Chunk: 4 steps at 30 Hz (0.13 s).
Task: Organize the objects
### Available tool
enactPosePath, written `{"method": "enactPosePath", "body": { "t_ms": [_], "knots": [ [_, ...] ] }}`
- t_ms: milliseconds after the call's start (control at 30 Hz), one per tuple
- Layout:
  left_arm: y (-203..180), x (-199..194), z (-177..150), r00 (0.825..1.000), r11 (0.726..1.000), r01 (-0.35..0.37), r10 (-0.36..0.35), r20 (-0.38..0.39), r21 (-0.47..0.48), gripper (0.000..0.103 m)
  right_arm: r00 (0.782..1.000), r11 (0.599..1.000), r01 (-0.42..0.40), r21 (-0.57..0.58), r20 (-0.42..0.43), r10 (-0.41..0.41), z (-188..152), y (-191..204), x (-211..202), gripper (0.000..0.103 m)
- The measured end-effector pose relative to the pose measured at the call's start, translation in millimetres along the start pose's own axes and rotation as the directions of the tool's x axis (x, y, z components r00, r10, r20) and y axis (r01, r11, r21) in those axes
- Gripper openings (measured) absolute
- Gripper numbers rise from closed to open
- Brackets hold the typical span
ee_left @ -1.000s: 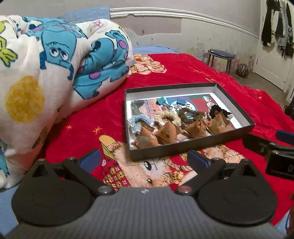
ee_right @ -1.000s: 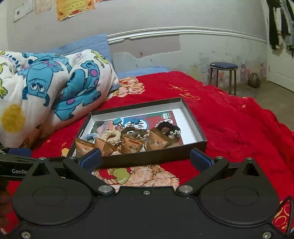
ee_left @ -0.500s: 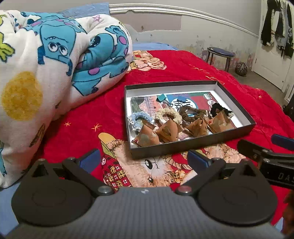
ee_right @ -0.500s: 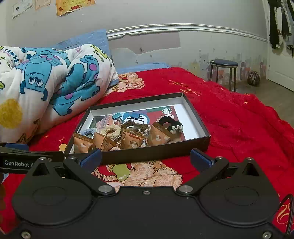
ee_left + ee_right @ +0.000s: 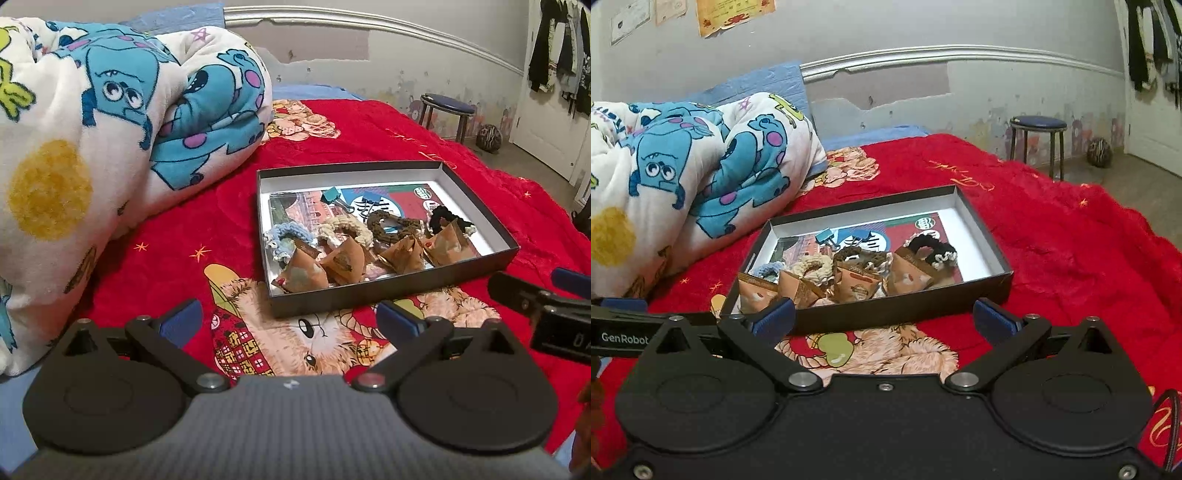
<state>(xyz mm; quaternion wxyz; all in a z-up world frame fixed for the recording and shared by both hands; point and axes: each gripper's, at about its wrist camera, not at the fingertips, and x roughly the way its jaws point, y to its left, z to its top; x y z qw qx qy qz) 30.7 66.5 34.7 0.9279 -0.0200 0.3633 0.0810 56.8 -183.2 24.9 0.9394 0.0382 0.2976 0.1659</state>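
on the bed: box lies flat on the red blanket, well right of the quilt
box axis: long side runs left to right across the left view, near wall facing both grippers
contents: four scrunchies on brown cards in a row along the near wall, row following the long side; teal clip farther back
left gripper: low, level, aimed at the near left corner, jaws wide apart, empty
right gripper: level, just short of the near wall, jaws wide apart, empty
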Motion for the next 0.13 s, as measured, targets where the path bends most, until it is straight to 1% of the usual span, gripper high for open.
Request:
{"method": "enactPosePath", "body": {
  "t_ms": [67, 133],
  "knots": [
    [-0.1, 1.5, 0.2, 1.000, 1.000, 0.007, -0.007, 0.000, 0.002, 0.103, 1.000, 1.000, 0.009, -0.013, -0.001, -0.009, -0.4, 1.5, 1.4, 0.103],
    [-1.3, 3.1, -0.6, 1.000, 1.000, -0.010, 0.010, 0.004, 0.010, 0.103, 1.000, 1.000, 0.017, -0.025, -0.004, -0.017, 0.0, 2.9, 4.6, 0.103]
  ]
}}
